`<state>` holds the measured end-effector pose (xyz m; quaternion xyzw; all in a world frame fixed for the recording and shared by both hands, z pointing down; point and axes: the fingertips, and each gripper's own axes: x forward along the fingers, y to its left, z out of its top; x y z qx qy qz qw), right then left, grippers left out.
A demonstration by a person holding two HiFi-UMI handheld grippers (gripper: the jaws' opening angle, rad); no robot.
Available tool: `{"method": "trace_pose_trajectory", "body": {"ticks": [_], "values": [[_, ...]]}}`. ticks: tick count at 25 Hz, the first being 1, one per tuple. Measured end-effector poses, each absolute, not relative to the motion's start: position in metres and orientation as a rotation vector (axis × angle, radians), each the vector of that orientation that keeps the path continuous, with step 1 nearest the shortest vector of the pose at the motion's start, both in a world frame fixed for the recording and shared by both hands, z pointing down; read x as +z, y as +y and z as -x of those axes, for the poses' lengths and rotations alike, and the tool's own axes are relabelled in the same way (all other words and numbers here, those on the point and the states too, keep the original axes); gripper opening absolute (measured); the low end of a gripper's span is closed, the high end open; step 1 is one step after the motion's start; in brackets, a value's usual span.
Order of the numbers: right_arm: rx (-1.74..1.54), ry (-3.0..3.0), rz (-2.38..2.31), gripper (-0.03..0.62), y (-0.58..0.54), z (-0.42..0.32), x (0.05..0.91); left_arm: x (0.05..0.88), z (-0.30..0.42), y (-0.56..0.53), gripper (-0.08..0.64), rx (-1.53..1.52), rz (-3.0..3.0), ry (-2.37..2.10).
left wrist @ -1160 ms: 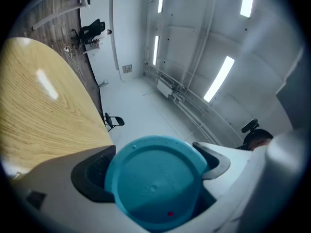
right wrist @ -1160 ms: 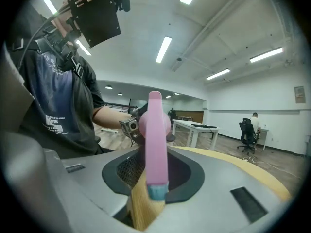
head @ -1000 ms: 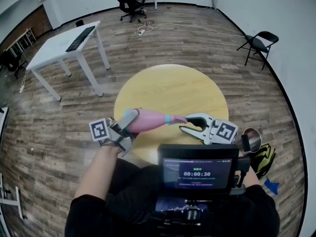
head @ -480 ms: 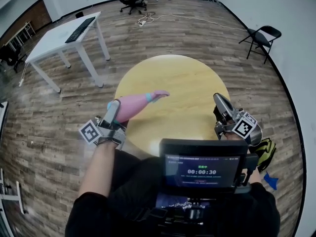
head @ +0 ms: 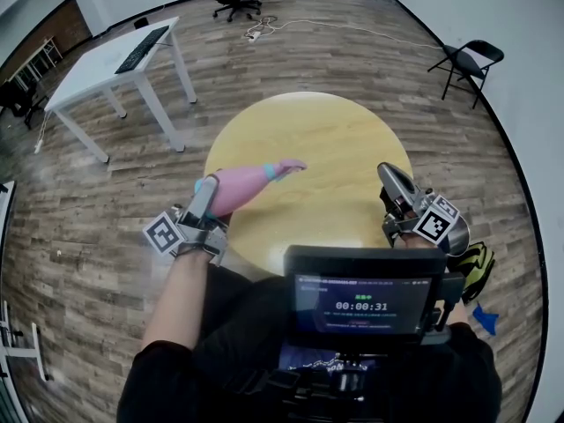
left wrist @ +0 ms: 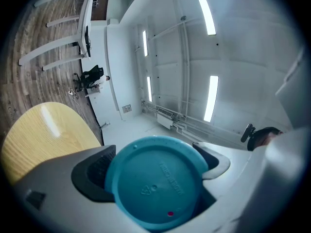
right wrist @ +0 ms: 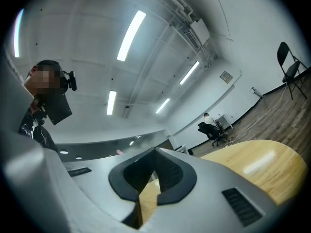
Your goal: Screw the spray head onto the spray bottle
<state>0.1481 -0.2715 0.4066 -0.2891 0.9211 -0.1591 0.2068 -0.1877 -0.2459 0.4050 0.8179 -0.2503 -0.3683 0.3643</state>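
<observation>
Pink spray bottle (head: 231,190) is clamped by its teal base in the left gripper (head: 208,197), whose fingers are tight on both sides of the base. It is held tilted over the left edge of the round yellow bench (head: 326,148), nozzle end pointing toward frame centre. On the neck, the spray head (head: 287,165) sits just past the teal collar (head: 269,173); can't tell if the threads are fully home. The right gripper (head: 389,174) is well apart at lower right of the head view, fingers closed on nothing, only bench showing past them. Reads as late in the screwing step: between turns, or done. If it needs more, open the right fingers, bring them across to the head, grip square to the bottle axis and twist while the left holds steady. Watch for cross-threading.
</observation>
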Motion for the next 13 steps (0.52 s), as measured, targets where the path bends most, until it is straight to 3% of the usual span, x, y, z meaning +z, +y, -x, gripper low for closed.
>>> {"method": "trace_pose_trajectory", "body": {"ticks": [13], "values": [[-0.454,2.587,0.782,0.012,-0.272,-0.137,0.408,0.402,0.192,-0.249,0.523,-0.950,-2.094,-0.639]]}}
